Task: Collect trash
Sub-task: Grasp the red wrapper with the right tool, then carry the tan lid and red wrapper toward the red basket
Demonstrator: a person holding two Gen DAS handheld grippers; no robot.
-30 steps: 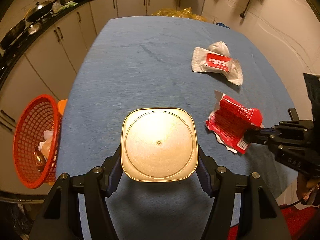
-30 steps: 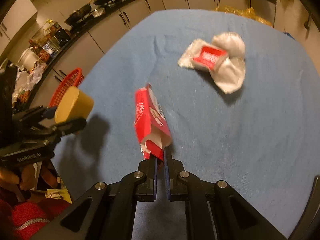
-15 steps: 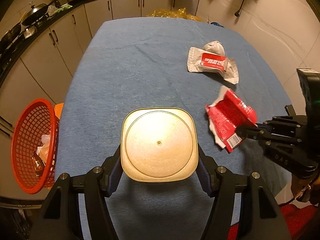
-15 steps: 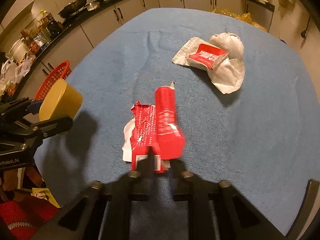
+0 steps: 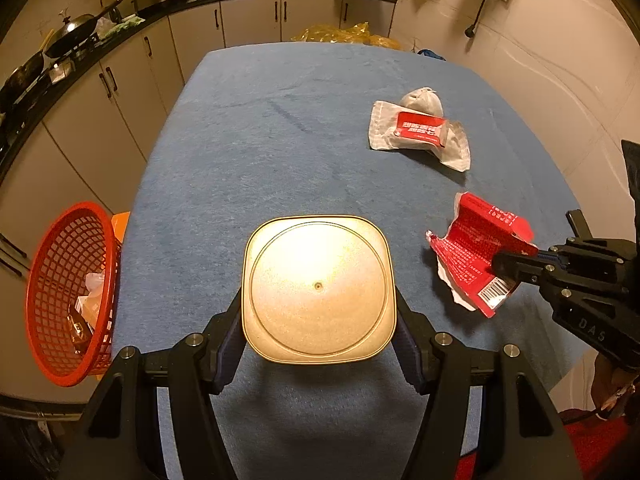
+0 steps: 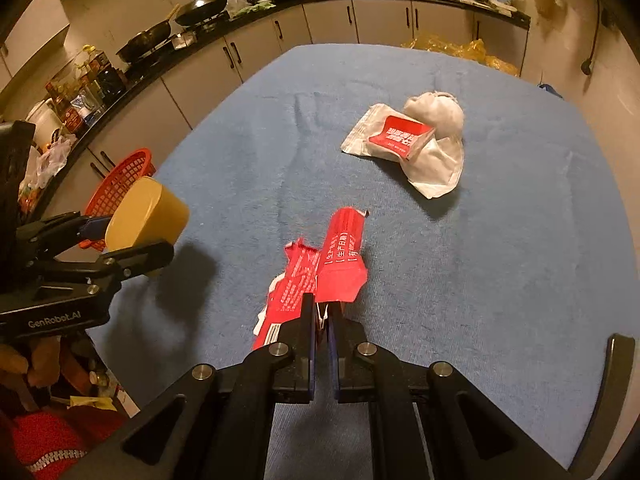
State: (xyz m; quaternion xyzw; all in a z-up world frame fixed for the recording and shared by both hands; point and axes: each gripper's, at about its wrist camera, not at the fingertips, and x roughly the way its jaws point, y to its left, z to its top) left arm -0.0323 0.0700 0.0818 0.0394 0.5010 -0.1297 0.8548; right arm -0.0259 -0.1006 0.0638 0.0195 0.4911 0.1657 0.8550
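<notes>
The right gripper [image 6: 320,312] is pinching the torn red wrapper [image 6: 338,258], hiding its near end, long axis pointing away above the blue tabletop [image 6: 500,248], while the left gripper [image 5: 318,320] is clamping a yellow container [image 5: 318,288], its mouth unseen.

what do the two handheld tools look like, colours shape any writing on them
Both are matte black, angular two-finger tools with silver round bolt heads at the joints and dark blue pads lining the inner finger faces. The left tool shows white "GenRobot.AI" lettering on its body in the right wrist view. The right tool has raised letters on its side, apparently "DAS", in the left wrist view. No cables or sleeves are clearly visible.
</notes>
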